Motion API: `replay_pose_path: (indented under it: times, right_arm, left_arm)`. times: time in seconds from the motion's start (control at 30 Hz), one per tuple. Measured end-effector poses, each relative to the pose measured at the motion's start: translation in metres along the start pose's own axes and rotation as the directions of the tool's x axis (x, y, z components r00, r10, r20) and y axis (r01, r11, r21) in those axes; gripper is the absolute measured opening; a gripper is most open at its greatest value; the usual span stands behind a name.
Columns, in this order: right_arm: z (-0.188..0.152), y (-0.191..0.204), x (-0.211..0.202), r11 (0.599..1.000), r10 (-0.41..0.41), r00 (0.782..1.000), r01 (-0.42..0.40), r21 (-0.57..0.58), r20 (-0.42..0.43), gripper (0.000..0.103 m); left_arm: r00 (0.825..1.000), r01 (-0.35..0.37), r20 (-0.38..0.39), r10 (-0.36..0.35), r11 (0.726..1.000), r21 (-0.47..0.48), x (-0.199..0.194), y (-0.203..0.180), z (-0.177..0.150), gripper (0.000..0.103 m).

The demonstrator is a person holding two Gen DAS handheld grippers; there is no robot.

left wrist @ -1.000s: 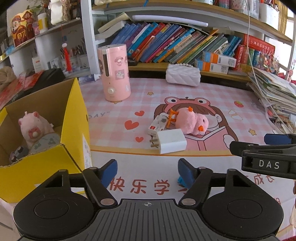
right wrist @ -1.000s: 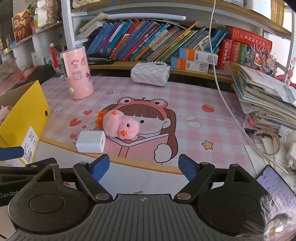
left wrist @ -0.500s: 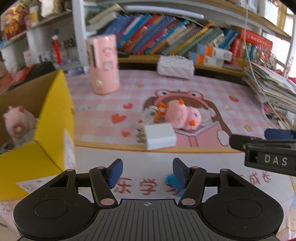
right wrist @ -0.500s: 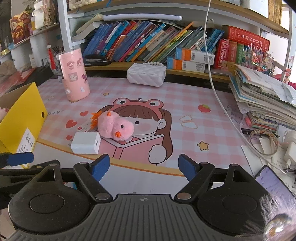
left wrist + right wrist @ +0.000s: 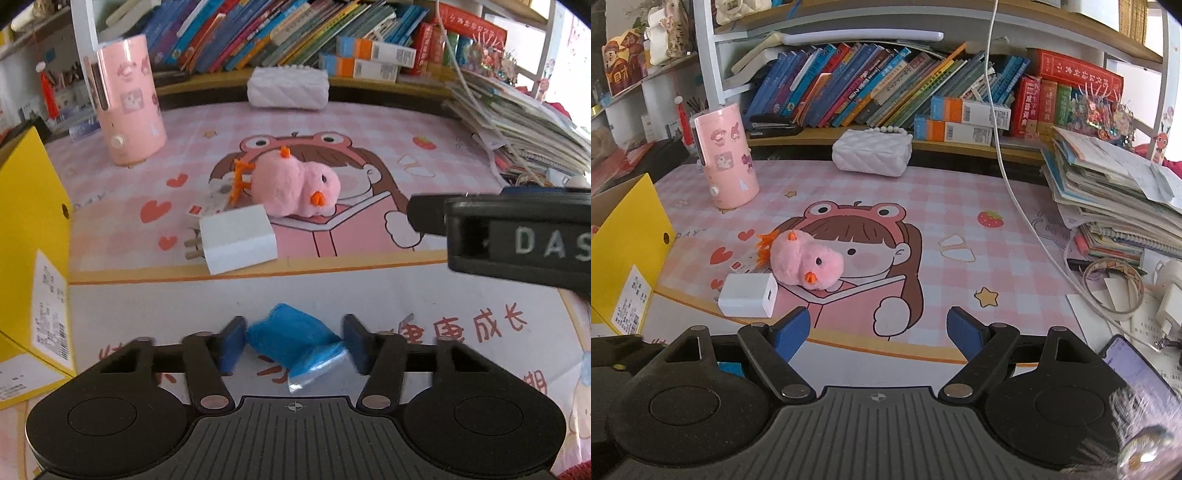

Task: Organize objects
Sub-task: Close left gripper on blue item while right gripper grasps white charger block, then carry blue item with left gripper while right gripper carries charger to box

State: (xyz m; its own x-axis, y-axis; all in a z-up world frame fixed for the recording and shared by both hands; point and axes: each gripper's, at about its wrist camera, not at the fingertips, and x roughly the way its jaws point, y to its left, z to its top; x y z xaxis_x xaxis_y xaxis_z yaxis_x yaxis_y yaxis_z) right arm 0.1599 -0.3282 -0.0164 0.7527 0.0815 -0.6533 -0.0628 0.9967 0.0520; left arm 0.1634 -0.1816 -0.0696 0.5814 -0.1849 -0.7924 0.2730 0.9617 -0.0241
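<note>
A crumpled blue plastic packet (image 5: pixel 295 338) lies on the desk mat's white front band, between the fingers of my left gripper (image 5: pixel 293 345). Its jaws are closing; the blue pads (image 5: pixel 231 345) stand right beside the packet's ends, and no firm press shows. Farther back lie a white charger plug (image 5: pixel 236 240) and a pink plush chick (image 5: pixel 295 184) on its side, touching each other. My right gripper (image 5: pixel 879 332) hovers open over the mat's front edge, nothing between its fingers. One of its fingers (image 5: pixel 517 236) juts in at the right of the left wrist view.
An open yellow cardboard box (image 5: pixel 29 221) stands at the left. At the back are a pink cylinder (image 5: pixel 127 99), a white quilted purse (image 5: pixel 288 86) and a bookshelf. Stacked papers (image 5: pixel 1115 199), a tape roll (image 5: pixel 1112 288), a hanging cable and a phone (image 5: pixel 1137 373) crowd the right.
My left gripper has moved forward and down to the blue packet, and its jaws have narrowed around it. The yellow box slid toward the left edge. The right gripper kept still.
</note>
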Motion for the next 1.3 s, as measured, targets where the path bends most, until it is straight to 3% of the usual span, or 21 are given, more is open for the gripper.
replay_pose_path:
  times: [0.27,0.57,0.83,0.97,1.13,1.3]
  right_arm:
    - [0.006,0.011,0.01,0.997,0.073,0.997,-0.073,-0.027,0.003,0.081]
    - [0.01,0.072,0.06,0.958,0.229,0.971,-0.239,-0.162,-0.075,0.079]
    - [0.011,0.107,0.105,0.951,0.213,0.97,-0.232,-0.205,-0.114,0.076]
    - [0.01,0.112,0.112,0.947,0.213,0.969,-0.236,-0.216,-0.124,0.066]
    - [0.007,0.112,0.109,0.949,0.209,0.97,-0.231,-0.213,-0.122,0.065]
    - [0.008,0.104,0.079,0.954,0.226,0.968,-0.243,-0.173,-0.113,0.065]
  left_arm:
    - [0.999,-0.036,0.033,0.037,0.999,-0.014,-0.022,0.016,-0.011,0.044]
    - [0.99,-0.14,0.008,0.143,0.978,-0.153,-0.06,0.057,-0.037,0.044]
    - [0.98,-0.182,0.035,0.195,0.955,-0.233,-0.083,0.075,-0.049,0.044]
    - [0.978,-0.189,0.043,0.206,0.949,-0.252,-0.089,0.079,-0.052,0.043]
    - [0.976,-0.188,0.058,0.212,0.942,-0.278,-0.099,0.085,-0.059,0.043]
    - [0.976,-0.162,0.094,0.196,0.944,-0.288,-0.107,0.093,-0.061,0.043]
